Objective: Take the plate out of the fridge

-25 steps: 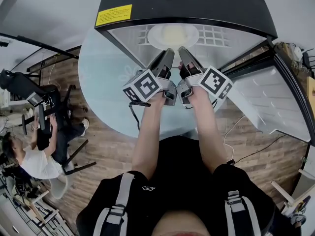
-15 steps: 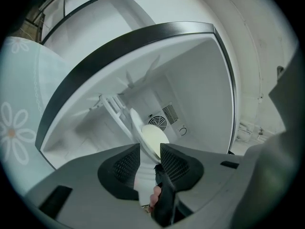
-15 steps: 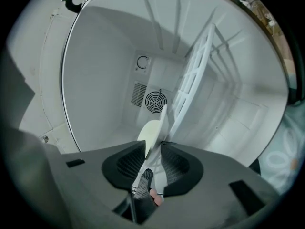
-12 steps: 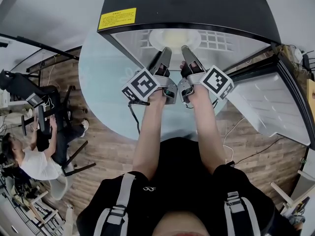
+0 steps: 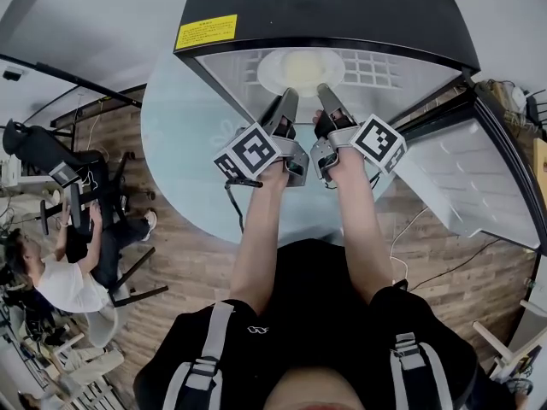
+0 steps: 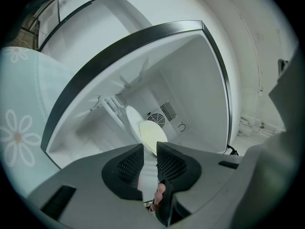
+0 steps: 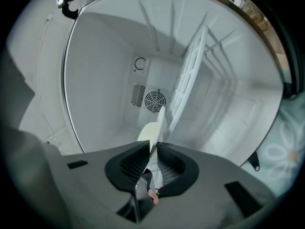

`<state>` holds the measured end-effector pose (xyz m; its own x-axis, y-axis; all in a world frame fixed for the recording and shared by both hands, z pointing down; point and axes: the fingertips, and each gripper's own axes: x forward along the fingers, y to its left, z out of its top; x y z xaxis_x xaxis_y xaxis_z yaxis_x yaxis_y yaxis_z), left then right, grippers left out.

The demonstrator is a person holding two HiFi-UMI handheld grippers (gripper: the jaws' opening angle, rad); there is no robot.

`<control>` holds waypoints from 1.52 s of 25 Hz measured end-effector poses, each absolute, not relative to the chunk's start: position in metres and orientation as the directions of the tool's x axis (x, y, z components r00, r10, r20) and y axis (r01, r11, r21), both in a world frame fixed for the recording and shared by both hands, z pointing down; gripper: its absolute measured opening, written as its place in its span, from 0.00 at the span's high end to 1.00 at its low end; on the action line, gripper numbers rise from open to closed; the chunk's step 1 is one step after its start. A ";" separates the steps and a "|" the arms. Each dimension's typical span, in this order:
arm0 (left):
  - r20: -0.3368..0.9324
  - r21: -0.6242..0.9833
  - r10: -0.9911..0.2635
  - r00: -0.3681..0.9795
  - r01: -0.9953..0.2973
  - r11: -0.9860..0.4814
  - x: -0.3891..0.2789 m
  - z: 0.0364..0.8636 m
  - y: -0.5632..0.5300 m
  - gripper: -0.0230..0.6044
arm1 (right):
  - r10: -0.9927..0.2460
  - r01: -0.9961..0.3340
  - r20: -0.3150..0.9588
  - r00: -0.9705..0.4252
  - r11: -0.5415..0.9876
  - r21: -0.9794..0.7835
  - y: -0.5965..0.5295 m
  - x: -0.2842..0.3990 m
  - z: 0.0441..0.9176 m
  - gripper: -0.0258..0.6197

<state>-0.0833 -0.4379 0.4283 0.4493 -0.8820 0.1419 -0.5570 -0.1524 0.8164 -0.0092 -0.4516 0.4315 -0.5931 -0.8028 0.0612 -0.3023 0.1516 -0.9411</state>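
A pale cream plate (image 5: 301,68) lies on the white wire shelf (image 5: 376,62) inside the open black fridge (image 5: 325,7). Both grippers reach into the opening side by side at the plate's near rim. The left gripper (image 5: 291,94) has the plate (image 6: 152,135) rim running into the gap between its black pads. Its jaws (image 6: 150,149) are closing and the pads press on the rim. The right gripper (image 5: 325,90) is also closing. Its pads (image 7: 153,144) pinch the edge of the plate (image 7: 148,131), seen edge-on beside the shelf (image 7: 188,87).
The fridge door (image 5: 461,178) hangs open at the right. The fridge stands on a round pale-blue table (image 5: 184,143) with a flower print. A round fan vent (image 7: 155,100) sits in the back wall. A person (image 5: 60,280) sits at the far left, on wooden floor.
Little differs: both grippers stay at the plate's near rim, and the plate has not left the shelf. The head view has shifted slightly.
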 end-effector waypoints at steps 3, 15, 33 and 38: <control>0.145 0.808 -0.884 0.445 -0.569 -0.154 -0.083 0.426 -0.432 0.84 | -0.797 -0.296 0.055 -0.601 0.158 -0.942 -0.446 -0.009 0.431 0.88; 0.121 0.789 -0.887 0.447 -0.585 -0.187 -0.059 0.416 -0.402 0.84 | -0.793 -0.282 0.004 -0.610 0.212 -0.936 -0.416 0.014 0.420 0.89; 0.130 0.789 -0.900 0.416 -0.593 -0.160 -0.020 0.432 -0.345 0.84 | -0.769 -0.292 -0.007 -0.639 0.250 -0.923 -0.365 0.052 0.436 0.88; 0.144 0.798 -0.905 0.401 -0.587 -0.134 -0.014 0.443 -0.334 0.84 | -0.760 -0.302 0.012 -0.650 0.244 -0.922 -0.355 0.059 0.445 0.87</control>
<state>-0.0139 -0.3339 0.4427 0.4015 -0.9045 0.1436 -0.5874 -0.1340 0.7981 0.0590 -0.3547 0.4446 -0.6500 -0.7599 0.0116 -0.3015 0.2438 -0.9218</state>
